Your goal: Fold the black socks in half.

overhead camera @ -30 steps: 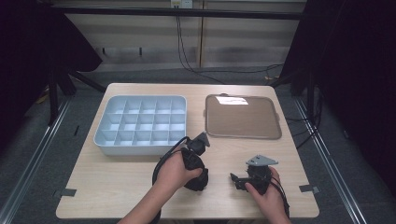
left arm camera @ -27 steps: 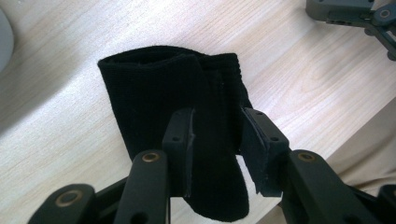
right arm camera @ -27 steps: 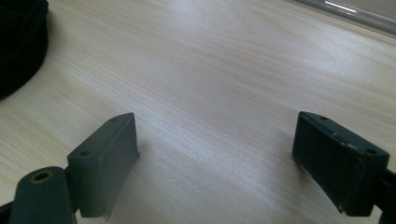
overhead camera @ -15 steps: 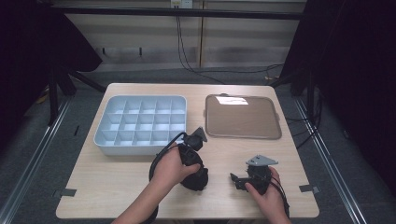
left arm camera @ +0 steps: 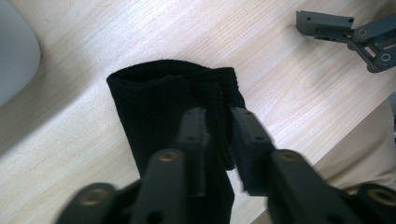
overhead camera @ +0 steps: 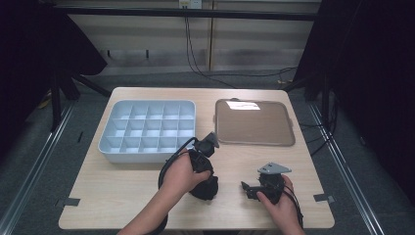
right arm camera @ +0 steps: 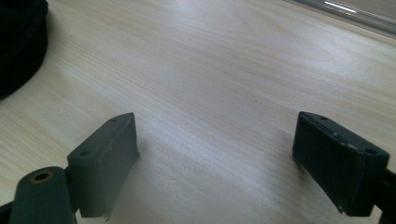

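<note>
A black ribbed fabric piece (left arm camera: 154, 107), like a sock or sleeve, lies on the wooden table (overhead camera: 122, 191) near its front edge, also seen as a dark bundle (overhead camera: 208, 192). My left gripper (left arm camera: 223, 140) points down onto it, jaws closed on a fold of its ribbed edge. In the high view the left gripper (overhead camera: 204, 177) sits right over the fabric. My right gripper (overhead camera: 247, 191) rests to the right of the fabric, a short gap apart. Its jaws (right arm camera: 215, 154) stand wide open over bare wood with nothing between them. The fabric's edge (right arm camera: 18, 42) shows at that view's top left.
A pale blue compartment tray (overhead camera: 105, 143) with several empty cells stands at the back left. A flat brown tray (overhead camera: 254, 122) lies at the back right, its rim (right arm camera: 345, 11) visible ahead of the right gripper. The right gripper (left arm camera: 348, 30) also appears in the left gripper view.
The left hand and its gripper have shifted slightly over the black fabric. The right gripper has stayed where it was.
</note>
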The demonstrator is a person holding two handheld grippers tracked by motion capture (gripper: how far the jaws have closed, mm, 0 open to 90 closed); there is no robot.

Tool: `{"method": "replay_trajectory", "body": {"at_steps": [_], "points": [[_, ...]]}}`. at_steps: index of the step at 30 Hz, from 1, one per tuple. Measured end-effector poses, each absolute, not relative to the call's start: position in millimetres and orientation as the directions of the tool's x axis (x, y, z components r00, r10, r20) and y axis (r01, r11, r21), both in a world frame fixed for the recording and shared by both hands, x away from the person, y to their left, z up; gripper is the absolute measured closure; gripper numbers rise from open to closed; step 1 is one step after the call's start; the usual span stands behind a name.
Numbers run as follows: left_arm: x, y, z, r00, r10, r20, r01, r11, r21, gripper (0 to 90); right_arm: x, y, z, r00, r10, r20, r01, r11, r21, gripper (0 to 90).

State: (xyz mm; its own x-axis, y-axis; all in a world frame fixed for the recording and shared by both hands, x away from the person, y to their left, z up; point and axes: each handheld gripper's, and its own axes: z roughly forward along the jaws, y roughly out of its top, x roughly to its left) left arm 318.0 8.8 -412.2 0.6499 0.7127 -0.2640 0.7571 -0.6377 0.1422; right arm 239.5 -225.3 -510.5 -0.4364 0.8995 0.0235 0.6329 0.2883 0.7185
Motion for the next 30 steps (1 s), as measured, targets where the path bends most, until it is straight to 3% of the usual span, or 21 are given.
{"method": "replay_trajectory", "body": {"at_steps": [9, 18, 26, 30], "points": [[321, 15, -409, 0.647, 0.718, -0.258, 0.761, -0.630, 0.155, 85.8, 239, -225, -511, -0.437, 0.899, 0.023, 0.633, 0.289, 0.719, 13.4], [326, 33, -402, 0.633, 0.737, -0.238, 0.774, -0.610, 0.170, 85.4, 239, -225, -511, -0.436, 0.900, 0.023, 0.633, 0.288, 0.718, 13.5], [330, 60, -411, 0.592, 0.773, -0.230, 0.806, -0.561, 0.190, 74.2, 239, -225, -511, -0.439, 0.898, 0.021, 0.632, 0.292, 0.718, 13.5], [333, 77, -413, 0.583, 0.788, -0.199, 0.808, -0.539, 0.237, 59.0, 240, -225, -510, -0.439, 0.898, 0.021, 0.632, 0.292, 0.718, 13.5]]}}
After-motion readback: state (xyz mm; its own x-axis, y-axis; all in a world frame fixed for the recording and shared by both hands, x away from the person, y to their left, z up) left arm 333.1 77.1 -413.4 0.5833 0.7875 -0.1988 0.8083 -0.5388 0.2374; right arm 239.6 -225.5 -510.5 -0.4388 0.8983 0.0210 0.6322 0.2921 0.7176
